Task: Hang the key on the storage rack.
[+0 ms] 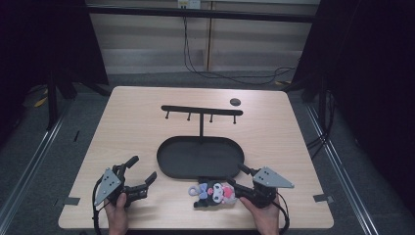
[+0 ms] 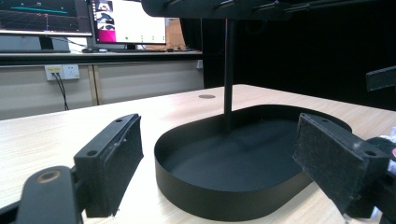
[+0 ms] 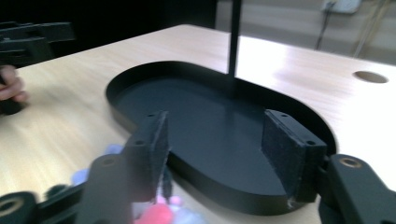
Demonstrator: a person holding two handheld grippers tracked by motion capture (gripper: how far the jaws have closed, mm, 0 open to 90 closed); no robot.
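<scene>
The right gripper [image 1: 240, 178] is sitting at the near right of the table [image 1: 137, 105], its jaws standing apart with nothing between them; in the right gripper view the pads [image 3: 285, 140] are framing bare tray floor. The left gripper [image 1: 142, 174] is resting at the near left, jaws likewise spread and empty, well apart from the toy.

Working down by size: the table is carrying a black oval tray [image 1: 169, 164] at its centre, from which a post is rising to a crossbar with four hanging pegs [image 1: 201, 111]. A small dark disc [image 1: 235, 102] is lying beyond the bar's right end.

The plush toy [image 1: 213, 192], dark with pink and pale patches, is lying on the table just in front of the tray's near rim, touching or nearly touching the right gripper's inner jaw; in the right gripper view it is appearing blurred beneath the left-hand jaw [image 3: 159, 217].

Judgement: the approach step is in hand, and no grasp is made. The next move is calling for the right gripper to swing over the toy so it sits between the pads, then close. Whether the toy has a loop for the pegs cannot be told.
</scene>
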